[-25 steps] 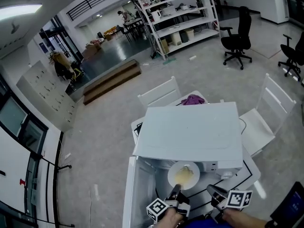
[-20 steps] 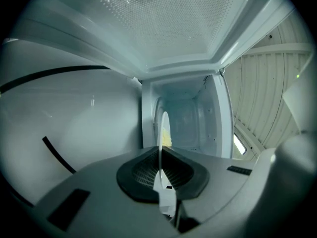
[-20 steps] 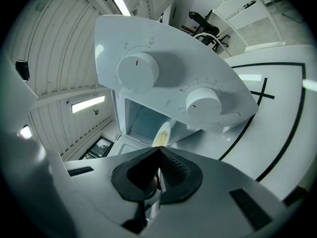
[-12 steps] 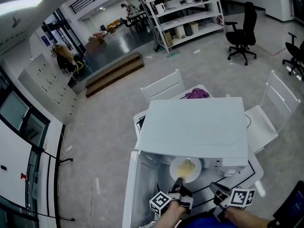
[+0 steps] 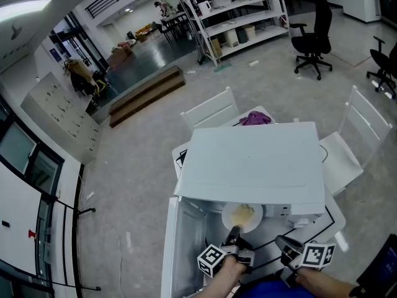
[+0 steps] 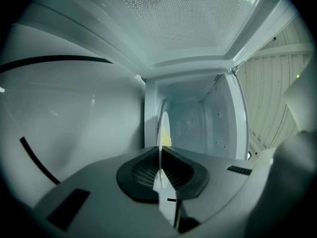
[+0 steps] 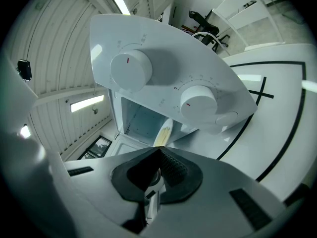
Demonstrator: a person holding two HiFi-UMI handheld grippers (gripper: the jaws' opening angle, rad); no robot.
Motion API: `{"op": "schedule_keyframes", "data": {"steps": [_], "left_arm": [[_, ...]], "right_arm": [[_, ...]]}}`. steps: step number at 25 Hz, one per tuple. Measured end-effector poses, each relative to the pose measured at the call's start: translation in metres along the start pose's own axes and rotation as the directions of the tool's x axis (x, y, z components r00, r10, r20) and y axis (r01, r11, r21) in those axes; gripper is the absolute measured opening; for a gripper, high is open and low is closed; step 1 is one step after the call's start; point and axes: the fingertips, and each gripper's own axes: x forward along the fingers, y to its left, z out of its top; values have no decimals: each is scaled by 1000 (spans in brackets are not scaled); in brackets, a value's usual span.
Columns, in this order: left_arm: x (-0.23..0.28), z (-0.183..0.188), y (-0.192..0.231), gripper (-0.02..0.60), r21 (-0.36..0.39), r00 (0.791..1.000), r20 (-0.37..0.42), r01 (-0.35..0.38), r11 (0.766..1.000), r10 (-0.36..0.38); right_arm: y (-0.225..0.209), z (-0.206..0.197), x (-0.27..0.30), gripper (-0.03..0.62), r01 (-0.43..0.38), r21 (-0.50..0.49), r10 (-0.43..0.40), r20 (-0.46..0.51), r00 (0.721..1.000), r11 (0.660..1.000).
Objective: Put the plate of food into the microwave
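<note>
A white plate with yellow food sits half inside the mouth of the white microwave, whose door hangs open to the left. My left gripper is shut on the plate's near rim. In the left gripper view the plate stands edge-on between the jaws of the left gripper, with the cavity beyond. My right gripper hovers at the right in front of the control panel, shut on nothing. The right gripper view shows the right gripper, two knobs and the plate.
The microwave stands on a white table marked with black lines. A purple cloth lies behind it. White chairs stand at the far side and the right. A dark object is at the lower right.
The plate has gone further forward under the microwave's top edge, carried by the left gripper. The right gripper has stayed about where it was.
</note>
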Motion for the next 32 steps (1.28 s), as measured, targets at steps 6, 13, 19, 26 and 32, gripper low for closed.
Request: {"op": "schedule_keyframes", "data": {"steps": [6,13,19,26,32], "left_arm": [[9,2,-1,17,5,1000,3,-7,1000,7],[22,4,-4,17,0,1000,7,-10,1000,10],[31,9,-6,17,9,1000,10,-10,1000,10],[36,14,-7,17,22,1000,12,-12,1000,11],[43,14,-9,18,54,1000,-5,17,998,-17]], "right_arm": [[0,0,-1,-2,0,-6,0,1,1000,1000],[-2,3,-3,-2,8,-1,-8,17,1000,1000],[-3,2,-5,-2,15,-6,-15,19,1000,1000],[0,3,-4,-2,14,-10,-14,20,1000,1000],[-1,5,-3,-1,8,-16,-8,26,1000,1000]]}}
